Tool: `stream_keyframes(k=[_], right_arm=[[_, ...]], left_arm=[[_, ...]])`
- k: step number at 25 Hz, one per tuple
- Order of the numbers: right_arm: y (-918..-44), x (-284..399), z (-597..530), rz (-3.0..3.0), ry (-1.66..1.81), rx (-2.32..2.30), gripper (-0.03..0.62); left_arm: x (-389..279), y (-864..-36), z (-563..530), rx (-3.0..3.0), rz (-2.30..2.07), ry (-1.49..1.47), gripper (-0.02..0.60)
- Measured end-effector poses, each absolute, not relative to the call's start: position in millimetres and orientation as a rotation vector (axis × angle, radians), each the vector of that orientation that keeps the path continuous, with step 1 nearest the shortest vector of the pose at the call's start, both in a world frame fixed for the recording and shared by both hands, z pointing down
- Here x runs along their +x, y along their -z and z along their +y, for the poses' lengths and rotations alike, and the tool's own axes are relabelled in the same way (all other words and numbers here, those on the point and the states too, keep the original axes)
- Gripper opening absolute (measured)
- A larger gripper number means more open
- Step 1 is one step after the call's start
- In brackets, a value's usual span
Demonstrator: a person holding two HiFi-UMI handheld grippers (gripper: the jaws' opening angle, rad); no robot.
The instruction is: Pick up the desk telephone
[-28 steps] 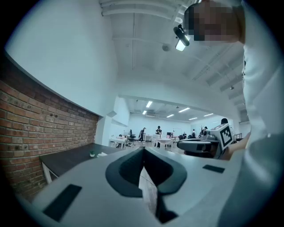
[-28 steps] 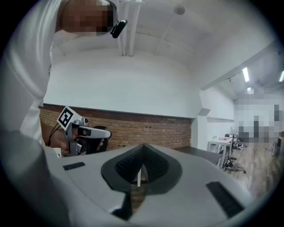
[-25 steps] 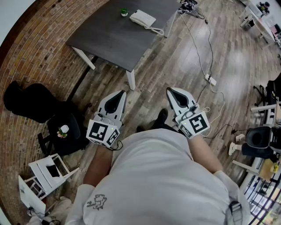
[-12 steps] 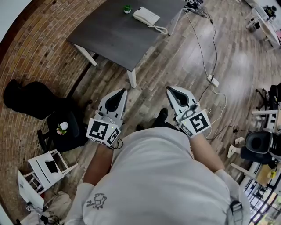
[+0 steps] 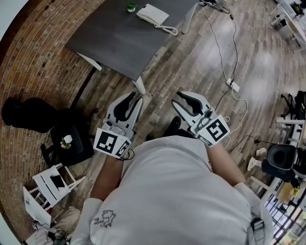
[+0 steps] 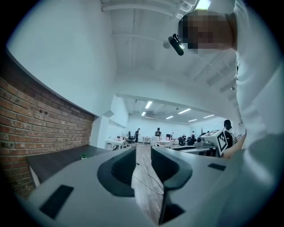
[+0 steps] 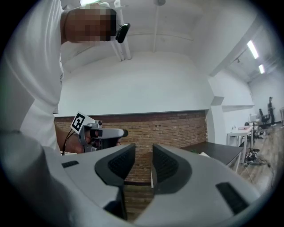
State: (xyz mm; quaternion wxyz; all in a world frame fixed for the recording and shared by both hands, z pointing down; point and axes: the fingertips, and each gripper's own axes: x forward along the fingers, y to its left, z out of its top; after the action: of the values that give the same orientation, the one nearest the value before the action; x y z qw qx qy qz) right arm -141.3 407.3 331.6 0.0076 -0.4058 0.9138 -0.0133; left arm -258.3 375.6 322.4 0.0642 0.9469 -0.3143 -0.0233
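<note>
The white desk telephone (image 5: 152, 14) lies near the far end of a dark grey table (image 5: 114, 38), with its coiled cord (image 5: 168, 30) trailing to the right and a small green plant (image 5: 130, 7) beside it. Both grippers are held level over the wooden floor, well short of the table. The left gripper (image 5: 134, 98) points at the table's near corner; its jaws are opening with nothing between them. The right gripper (image 5: 176, 98) is also opening and empty. In the left gripper view the left gripper (image 6: 143, 151) shows only floor in its gap; the right gripper (image 7: 143, 150) faces the brick wall.
A white table leg (image 5: 139, 86) stands just ahead of the left gripper. A power strip (image 5: 231, 85) and cables run over the floor at right. A black bag (image 5: 28, 112), a black stool (image 5: 71, 143) and a white chair (image 5: 52, 184) stand at left by the brick wall.
Both grippers' jaws were shut and now stand apart. The person has stepped toward the table, so its near corner sits closer to the grippers.
</note>
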Motion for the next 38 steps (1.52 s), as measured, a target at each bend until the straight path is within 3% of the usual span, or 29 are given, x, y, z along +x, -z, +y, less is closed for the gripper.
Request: stream_keyframes(k=[6, 18, 38], right_arm=[[-328.8, -77.8, 371.9, 2.832, 0.028, -1.316, 0.208], [-346.5, 40.7, 337.5, 2.799, 0.126, -1.41, 0.224], [-364.1, 101.7, 238.0, 2.689, 0.285, -1.577, 0.223]], left_arm=[[-204.1, -329.6, 339.3, 2.831, -0.978, 0.024, 0.202], [-104.2, -341.4, 302.4, 2.802, -0.971, -0.023, 0.212], [-46.0, -362.0, 172.3, 2.803, -0.841, -0.001, 0.212]])
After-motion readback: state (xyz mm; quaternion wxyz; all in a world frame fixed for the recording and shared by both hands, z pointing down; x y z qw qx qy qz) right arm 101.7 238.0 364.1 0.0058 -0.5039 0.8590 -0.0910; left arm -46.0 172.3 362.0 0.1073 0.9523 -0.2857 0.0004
